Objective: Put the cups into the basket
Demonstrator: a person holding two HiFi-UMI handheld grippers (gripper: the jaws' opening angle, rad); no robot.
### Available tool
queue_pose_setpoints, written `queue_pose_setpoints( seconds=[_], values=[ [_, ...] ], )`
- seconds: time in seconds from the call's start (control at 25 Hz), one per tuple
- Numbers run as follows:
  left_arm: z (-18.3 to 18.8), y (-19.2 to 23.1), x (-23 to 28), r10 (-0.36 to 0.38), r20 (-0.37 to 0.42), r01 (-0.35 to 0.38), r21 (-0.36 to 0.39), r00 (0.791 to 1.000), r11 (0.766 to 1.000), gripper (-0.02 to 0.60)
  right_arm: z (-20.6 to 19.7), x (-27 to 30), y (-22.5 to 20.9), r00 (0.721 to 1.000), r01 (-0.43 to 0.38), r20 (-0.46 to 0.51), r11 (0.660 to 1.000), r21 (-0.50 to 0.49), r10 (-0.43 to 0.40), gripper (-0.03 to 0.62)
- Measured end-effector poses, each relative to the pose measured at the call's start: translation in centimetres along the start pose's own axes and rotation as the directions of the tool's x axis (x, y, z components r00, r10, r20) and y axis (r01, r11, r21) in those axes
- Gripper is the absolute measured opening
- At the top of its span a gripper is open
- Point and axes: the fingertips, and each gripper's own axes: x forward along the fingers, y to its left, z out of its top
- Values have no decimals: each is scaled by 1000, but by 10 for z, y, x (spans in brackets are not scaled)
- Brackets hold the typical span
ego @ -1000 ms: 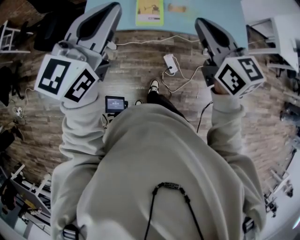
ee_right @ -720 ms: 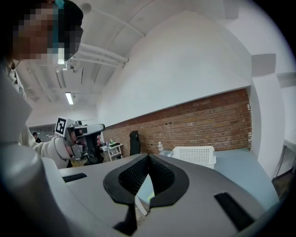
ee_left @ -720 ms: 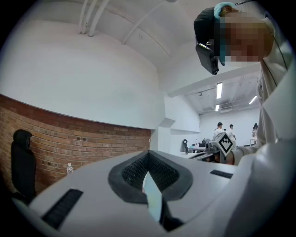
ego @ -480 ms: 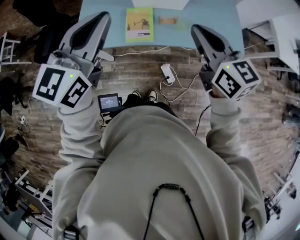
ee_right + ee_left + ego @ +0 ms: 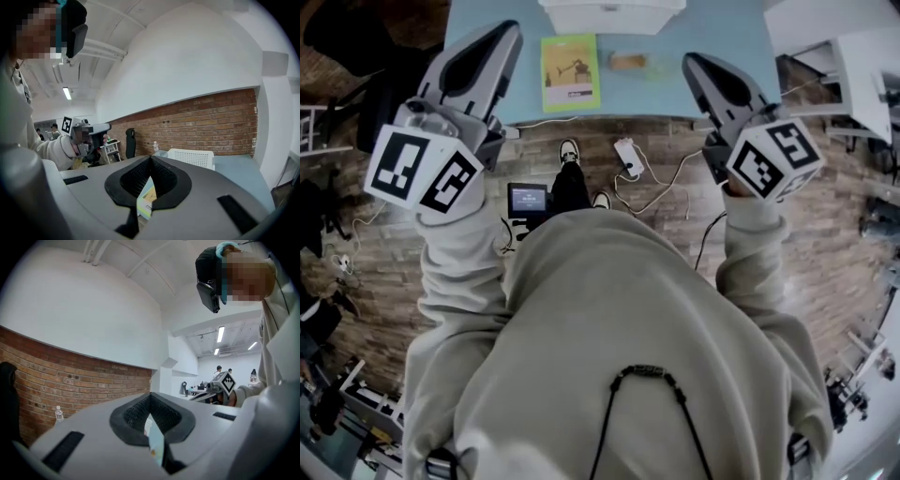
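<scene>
Left tool (image 5: 151,397) jaws together, brick wall (image 5: 79,380) behind, small bottle (image 5: 59,414) left, right tool (image 5: 206,394) beyond

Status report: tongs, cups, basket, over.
Left tongs and right tongs shut, empty. Basket on table ahead; no cups made out. Booklet lies near the basket, not in it.

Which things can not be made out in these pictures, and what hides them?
- Basket: head view, cut off by the top edge; its inside is unseen.
- Cups: the small brownish object on the table is too small to name, head view.
- Table top ahead: both gripper views, hidden by the left tool and right tool themselves.
- Booklet print: head view, too small.
</scene>
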Motion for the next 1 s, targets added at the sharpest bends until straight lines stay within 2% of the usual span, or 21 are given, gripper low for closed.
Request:
queue_pose_setpoints(
  seconds=[0.2,0.4,0.6,0.8,1.0],
  values=[
    [4,49,37,-32,13,32,-20,999,999,-2,21,48,-28,999,28,-18,1000,-6,-28,12],
    [6,95,59,-54,14,54,-23,998,998,-2,41,102,-36,999,26,-27,999,-27,-27,12],
    [12,130,79,-100,8,100,-30,995,995,-1,58,128,-51,996,70,-44,997,-45,-72,12],
    [16,158,101,-128,10,129,-31,992,991,-2,68,145,-75,992,121,-33,992,-30,-122,12],
    [8,161,106,-161,-20,160,-41,987,986,-1,70,155,-78,992,122,-40,992,-36,-123,12]
  ],
)
